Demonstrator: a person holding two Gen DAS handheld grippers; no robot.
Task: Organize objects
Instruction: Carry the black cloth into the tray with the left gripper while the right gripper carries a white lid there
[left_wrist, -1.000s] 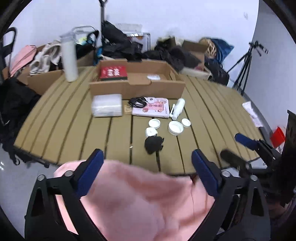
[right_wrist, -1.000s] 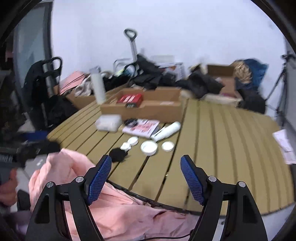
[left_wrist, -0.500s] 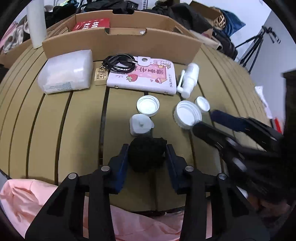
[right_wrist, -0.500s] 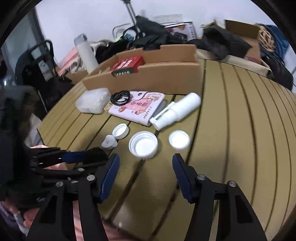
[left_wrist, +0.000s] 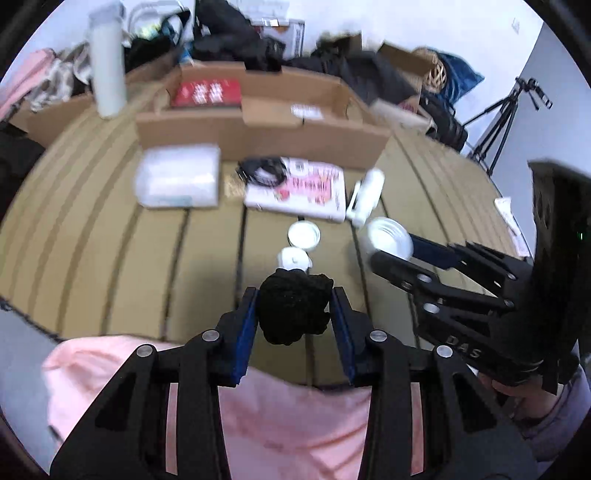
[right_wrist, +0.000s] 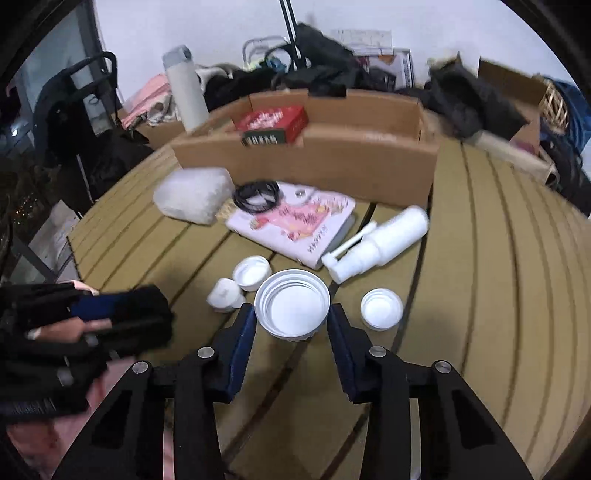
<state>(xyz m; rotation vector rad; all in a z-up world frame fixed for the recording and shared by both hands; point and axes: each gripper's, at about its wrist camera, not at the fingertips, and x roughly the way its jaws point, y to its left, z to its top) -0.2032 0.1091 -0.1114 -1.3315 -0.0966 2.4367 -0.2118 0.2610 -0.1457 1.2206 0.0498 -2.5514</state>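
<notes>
My left gripper (left_wrist: 294, 308) is shut on a black fuzzy ball (left_wrist: 293, 310) and holds it above the slatted table's near edge. My right gripper (right_wrist: 291, 319) is shut on a large white lid (right_wrist: 292, 302), lifted off the table; it also shows in the left wrist view (left_wrist: 388, 236). On the table lie a small white cap (right_wrist: 225, 293), a smaller lid (right_wrist: 251, 272), another lid (right_wrist: 381, 308), a white spray bottle (right_wrist: 380, 242), a pink booklet (right_wrist: 295, 221) with a black cable coil (right_wrist: 257, 195) on it, and a clear packet (right_wrist: 192, 197).
An open cardboard box (right_wrist: 369, 166) with a red box (right_wrist: 273, 123) inside stands behind the objects. A tall white flask (right_wrist: 184, 90) stands at the back left. Bags and clutter line the far edge. A tripod (left_wrist: 506, 118) stands right. Pink fabric (left_wrist: 288, 417) lies below the table edge.
Both grippers have closed further on their objects and lifted them: the left on the black ball, the right on the large white lid. Both views have pulled back from the table.
</notes>
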